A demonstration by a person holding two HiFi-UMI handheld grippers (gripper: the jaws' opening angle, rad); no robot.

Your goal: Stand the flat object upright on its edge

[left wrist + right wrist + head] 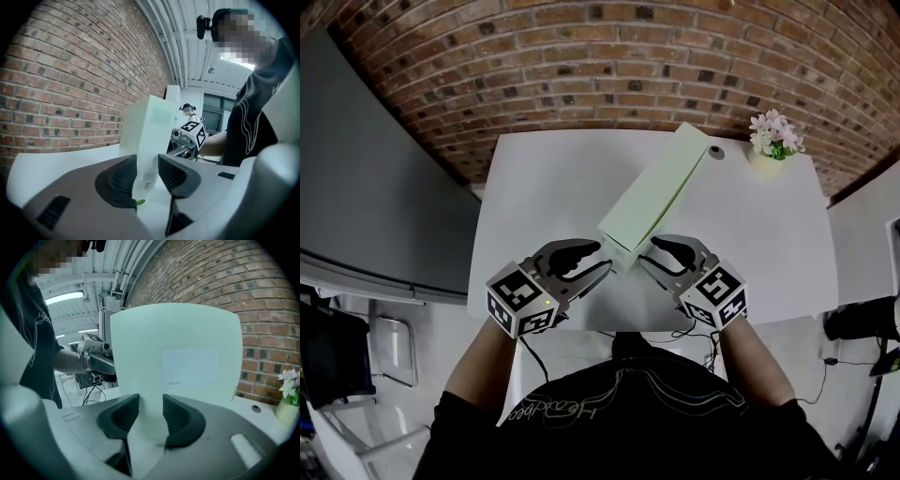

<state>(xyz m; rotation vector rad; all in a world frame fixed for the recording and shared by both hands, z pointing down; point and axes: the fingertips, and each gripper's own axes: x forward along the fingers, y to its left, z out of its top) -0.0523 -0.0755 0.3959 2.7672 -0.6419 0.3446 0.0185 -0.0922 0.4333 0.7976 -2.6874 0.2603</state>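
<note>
A long, flat pale-green box [654, 192] runs from the near middle of the white table [544, 187] toward the far right. Its near end sits between both grippers. My left gripper [598, 258] is shut on the near left corner. In the left gripper view the box [147, 126] rises thin and edge-on between the pads [123, 180]. My right gripper [654, 251] is shut on the near right side. In the right gripper view the box's broad labelled face [187, 352] stands up above the pads [180, 416]. I cannot tell whether the far end touches the table.
A small pot of pink flowers [773, 136] stands at the table's far right corner, with a small round cap [715, 150] beside it. A brick wall [609, 56] backs the table. A dark grey panel [366, 187] runs along the left. Cables hang below the near edge.
</note>
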